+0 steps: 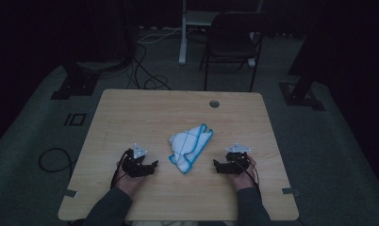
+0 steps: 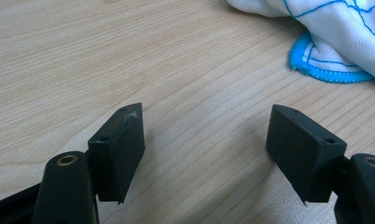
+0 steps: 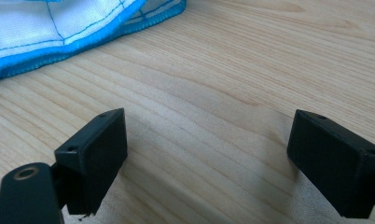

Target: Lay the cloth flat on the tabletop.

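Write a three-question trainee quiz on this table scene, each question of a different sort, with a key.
1. True or false: the left gripper is shut on the white cloth with blue edging.
2. Multiple choice: where does the cloth lie? A) between the two grippers, on the wooden table; B) on the black chair; C) hanging over the table's edge.
3. Short answer: how do the jaws of the right gripper stand, and what is between them?

Key:
1. False; its jaws are open over bare wood and the cloth lies apart from them.
2. A.
3. Open, with nothing but tabletop between them.
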Action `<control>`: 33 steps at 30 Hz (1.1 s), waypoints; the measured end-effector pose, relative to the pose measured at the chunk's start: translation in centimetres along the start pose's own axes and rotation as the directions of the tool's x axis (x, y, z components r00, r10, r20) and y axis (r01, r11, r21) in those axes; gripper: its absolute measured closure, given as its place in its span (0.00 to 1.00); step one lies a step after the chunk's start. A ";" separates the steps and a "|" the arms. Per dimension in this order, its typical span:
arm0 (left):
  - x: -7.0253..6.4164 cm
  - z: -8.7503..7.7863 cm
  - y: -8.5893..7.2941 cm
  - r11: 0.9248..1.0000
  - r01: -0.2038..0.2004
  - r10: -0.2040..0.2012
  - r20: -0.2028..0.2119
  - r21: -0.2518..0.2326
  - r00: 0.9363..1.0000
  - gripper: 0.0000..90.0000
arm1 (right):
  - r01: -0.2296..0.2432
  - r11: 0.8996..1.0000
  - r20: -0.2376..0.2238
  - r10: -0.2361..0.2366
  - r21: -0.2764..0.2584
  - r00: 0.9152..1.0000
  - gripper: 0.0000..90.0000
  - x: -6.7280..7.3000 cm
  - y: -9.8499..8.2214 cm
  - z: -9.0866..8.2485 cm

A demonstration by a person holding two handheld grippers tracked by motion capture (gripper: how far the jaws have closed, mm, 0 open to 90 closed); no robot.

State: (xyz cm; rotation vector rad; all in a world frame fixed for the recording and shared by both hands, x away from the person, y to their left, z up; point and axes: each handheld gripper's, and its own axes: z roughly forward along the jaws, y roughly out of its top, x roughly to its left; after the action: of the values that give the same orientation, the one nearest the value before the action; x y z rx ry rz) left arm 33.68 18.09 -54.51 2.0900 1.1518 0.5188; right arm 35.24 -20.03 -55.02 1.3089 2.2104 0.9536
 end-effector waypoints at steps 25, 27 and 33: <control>-0.1 -0.1 0.0 1.000 0.005 -0.005 -0.006 0.002 1.000 0.32 | 0.007 1.000 -0.008 -0.007 -0.004 1.000 0.31 -0.3 -0.1 -0.4; -0.1 -0.1 0.0 1.000 0.008 -0.008 -0.007 0.001 1.000 0.33 | 0.007 1.000 -0.005 -0.007 -0.001 1.000 0.38 -0.4 0.0 -0.7; -0.1 -0.1 0.0 1.000 0.008 -0.008 -0.007 0.001 1.000 0.33 | 0.004 1.000 -0.008 -0.004 0.003 1.000 0.50 -0.4 0.0 -1.0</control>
State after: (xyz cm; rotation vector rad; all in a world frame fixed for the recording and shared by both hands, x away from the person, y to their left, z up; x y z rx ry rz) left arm 33.57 18.03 -54.50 2.0854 1.1644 0.5226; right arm 34.80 -20.71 -54.38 1.3042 2.2205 0.9562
